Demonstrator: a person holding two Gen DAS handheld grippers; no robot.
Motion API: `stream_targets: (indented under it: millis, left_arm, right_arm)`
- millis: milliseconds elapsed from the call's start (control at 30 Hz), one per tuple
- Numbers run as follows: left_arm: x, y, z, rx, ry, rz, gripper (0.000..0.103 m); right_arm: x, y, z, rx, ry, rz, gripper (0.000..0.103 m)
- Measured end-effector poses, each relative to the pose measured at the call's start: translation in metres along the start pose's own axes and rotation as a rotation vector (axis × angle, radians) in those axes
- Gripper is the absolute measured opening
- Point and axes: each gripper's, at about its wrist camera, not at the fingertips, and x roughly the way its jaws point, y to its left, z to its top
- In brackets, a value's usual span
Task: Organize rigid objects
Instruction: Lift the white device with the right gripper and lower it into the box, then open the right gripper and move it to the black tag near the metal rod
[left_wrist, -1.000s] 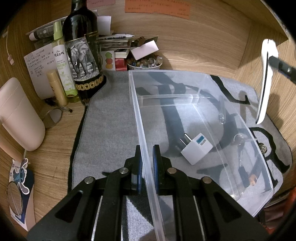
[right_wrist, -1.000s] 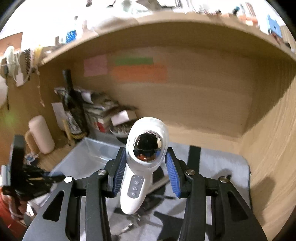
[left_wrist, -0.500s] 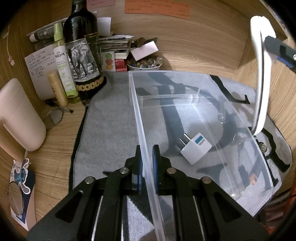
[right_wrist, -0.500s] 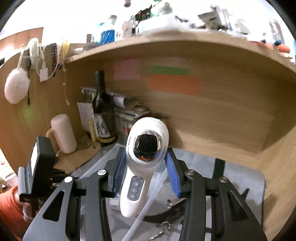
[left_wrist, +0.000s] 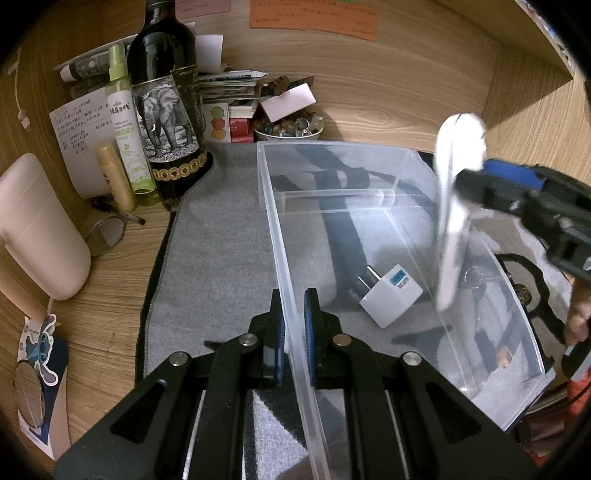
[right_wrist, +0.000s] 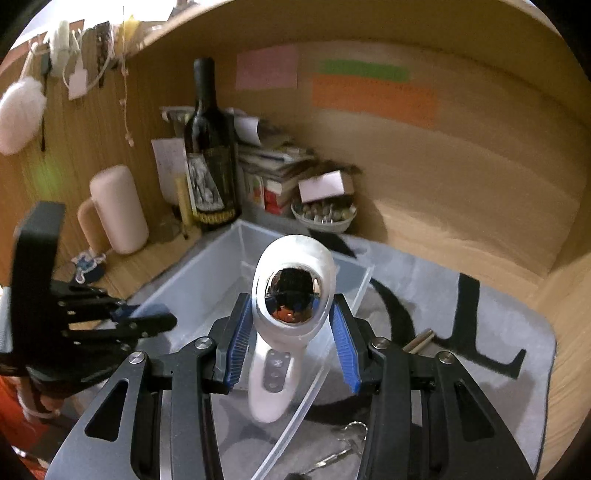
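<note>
A clear plastic bin (left_wrist: 369, 173) stands on a grey mat (left_wrist: 221, 258). My left gripper (left_wrist: 293, 325) is shut on the bin's near left wall. Inside the bin lies a white plug adapter (left_wrist: 391, 295). My right gripper (right_wrist: 291, 332) is shut on a white handheld device (right_wrist: 291, 325) with a mirrored oval face and buttons on its handle. In the left wrist view that white device (left_wrist: 456, 206) hangs upright over the bin's right side, with the right gripper (left_wrist: 480, 181) gripping its head. Keys (right_wrist: 351, 435) lie on the mat beside the bin.
A dark wine bottle (left_wrist: 162, 99), a spray bottle (left_wrist: 125, 122), a pink cylinder (left_wrist: 37, 225), stacked papers and a bowl of small items (left_wrist: 288, 127) crowd the back left corner. Wooden walls enclose the desk. A metal stick (right_wrist: 417, 339) lies on the mat at right.
The right gripper has carried the white device leftward and down, from beside the bin to over its right side. The left gripper and the bin have stayed put.
</note>
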Motion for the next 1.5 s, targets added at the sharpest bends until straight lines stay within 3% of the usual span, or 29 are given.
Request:
stream_targets:
  millis: [600, 900, 1167, 1333, 1500]
  left_arm:
    - [-0.001, -0.005, -0.001, -0.002, -0.006, -0.007, 0.01]
    - [0.0, -0.001, 0.001, -0.006, -0.005, -0.014, 0.01]
    - [0.0, 0.0, 0.001, -0.006, -0.005, -0.014, 0.01]
    - [0.0, 0.0, 0.001, -0.006, -0.004, -0.014, 0.01]
    - [0.0, 0.0, 0.0, -0.007, -0.004, -0.014, 0.01]
  right_arm:
    - [0.04, 0.01, -0.002, -0.022, 0.127, 0.028, 0.039]
    - [0.026, 0.018, 0.002, -0.026, 0.079, 0.027, 0.039]
    - [0.006, 0.02, 0.005, -0.048, 0.02, -0.011, 0.06]
    - [-0.014, 0.012, 0.009, -0.045, -0.04, -0.06, 0.079]
    - [-0.035, -0.007, 0.011, -0.014, -0.086, -0.104, 0.081]
